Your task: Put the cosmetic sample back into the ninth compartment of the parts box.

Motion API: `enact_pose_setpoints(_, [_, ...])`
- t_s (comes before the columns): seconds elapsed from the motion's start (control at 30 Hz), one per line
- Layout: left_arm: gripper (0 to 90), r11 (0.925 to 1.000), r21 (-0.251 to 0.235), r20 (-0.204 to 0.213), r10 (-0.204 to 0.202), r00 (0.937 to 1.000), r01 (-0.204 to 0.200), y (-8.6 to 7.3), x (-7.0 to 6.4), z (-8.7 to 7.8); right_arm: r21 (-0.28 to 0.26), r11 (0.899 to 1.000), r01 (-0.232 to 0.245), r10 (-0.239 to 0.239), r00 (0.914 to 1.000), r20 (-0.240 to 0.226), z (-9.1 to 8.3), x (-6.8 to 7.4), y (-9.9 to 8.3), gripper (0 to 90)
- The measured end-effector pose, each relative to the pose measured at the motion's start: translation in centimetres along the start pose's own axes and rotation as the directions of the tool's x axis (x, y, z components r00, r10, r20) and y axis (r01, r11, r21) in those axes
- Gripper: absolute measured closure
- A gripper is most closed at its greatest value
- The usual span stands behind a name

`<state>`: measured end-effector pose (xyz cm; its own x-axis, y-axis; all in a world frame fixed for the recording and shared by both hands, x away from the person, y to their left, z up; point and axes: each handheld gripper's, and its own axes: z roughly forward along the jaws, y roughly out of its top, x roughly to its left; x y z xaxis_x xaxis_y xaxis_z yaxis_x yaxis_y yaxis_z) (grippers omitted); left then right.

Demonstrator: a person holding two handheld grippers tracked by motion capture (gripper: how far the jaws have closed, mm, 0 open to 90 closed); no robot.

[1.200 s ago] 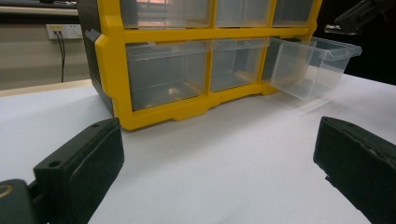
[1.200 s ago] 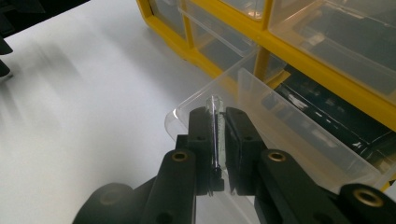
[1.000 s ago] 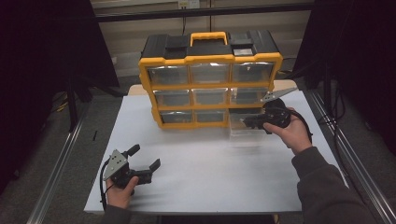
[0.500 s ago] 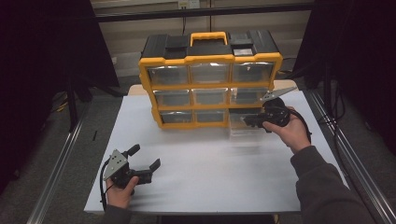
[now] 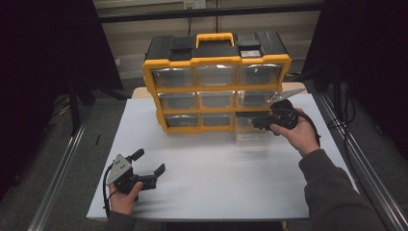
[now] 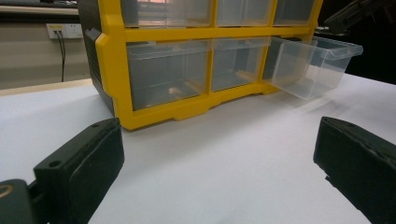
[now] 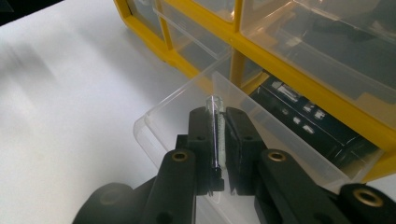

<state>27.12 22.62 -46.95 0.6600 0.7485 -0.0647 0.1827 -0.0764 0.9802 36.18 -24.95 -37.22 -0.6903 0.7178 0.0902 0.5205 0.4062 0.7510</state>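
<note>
A yellow organizer (image 5: 216, 91) with clear drawers stands at the back of the white table (image 5: 207, 178). Its bottom right clear drawer (image 5: 252, 134) is pulled partway out. My right gripper (image 5: 256, 123) is shut on that drawer's front wall. In the right gripper view the thin clear wall of the drawer (image 7: 177, 107) stands between the jaws of the right gripper (image 7: 217, 140). My left gripper (image 5: 149, 163) rests open near the table's front left corner. In the left gripper view it (image 6: 219, 158) points at the organizer (image 6: 112, 70) and the pulled-out drawer (image 6: 313, 65), with nothing between its fingers (image 6: 84, 163).
A black box (image 7: 308, 121) lies inside the organizer slot behind the pulled drawer. The other drawers are pushed in. Metal rails (image 5: 62, 173) run along both sides of the table. A wall socket (image 6: 65, 30) sits behind the table.
The right hand has drifted slightly left while holding the drawer front. The left gripper has not moved.
</note>
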Motion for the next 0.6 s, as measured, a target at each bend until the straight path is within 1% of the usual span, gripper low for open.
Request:
enact_pose_setpoints(0.07, [1.9, 1.0, -0.001, -0.004, 0.004, 1.0, -0.004, 0.02, 0.03, -0.04, 0.0, 1.0, 0.001, -0.001, 1.0, -0.006, 0.01, -0.03, 0.04, 81.3])
enact_pose_setpoints(0.17, [1.9, 1.0, -0.002, 0.0, -0.001, 1.0, 0.001, 0.01, -0.01, -0.02, 0.007, 1.0, -0.001, 0.001, 1.0, 0.002, 0.07, -0.03, 0.05, 81.3])
enact_pose_setpoints(0.23, [1.9, 1.0, -0.003, -0.003, 0.006, 1.0, -0.006, 0.02, 0.03, -0.03, 0.01, 1.0, 0.001, -0.001, 1.0, 0.006, 0.12, -0.07, 0.04, 81.3])
enact_pose_setpoints(0.3, [1.9, 1.0, -0.002, -0.004, 0.004, 1.0, -0.004, 0.02, 0.02, -0.04, 0.008, 1.0, 0.001, -0.001, 0.9999, 0.01, 0.18, -0.13, 0.03, 81.3])
enact_pose_setpoints(0.33, [1.9, 1.0, -0.002, 0.0, 0.0, 1.0, 0.0, 0.01, 0.0, -0.02, 0.002, 1.0, 0.0, 0.0, 1.0, 0.006, 0.22, -0.15, 0.01, 81.3])
enact_pose_setpoints(0.37, [1.9, 1.0, -0.002, 0.001, -0.002, 1.0, 0.002, 0.01, -0.01, 0.0, 0.01, 1.0, 0.004, -0.004, 1.0, -0.003, 0.19, -0.24, 0.0, 81.2])
enact_pose_setpoints(0.4, [1.9, 1.0, -0.002, 0.0, -0.001, 1.0, 0.001, 0.01, -0.01, -0.01, 0.007, 1.0, 0.003, -0.003, 1.0, -0.001, 0.26, -0.23, -0.02, 81.3])
enact_pose_setpoints(0.47, [1.9, 1.0, 0.0, 0.002, 0.0, 1.0, 0.0, 0.0, -0.01, 0.0, 0.016, 1.0, 0.003, -0.003, 0.9999, 0.011, 0.27, -0.22, 0.01, 81.3])
enact_pose_setpoints(0.6, [1.9, 1.0, -0.002, 0.002, 0.0, 1.0, 0.0, 0.01, -0.01, 0.01, 0.014, 1.0, -0.001, 0.001, 0.9999, 0.013, 0.39, -0.15, 0.04, 81.3])
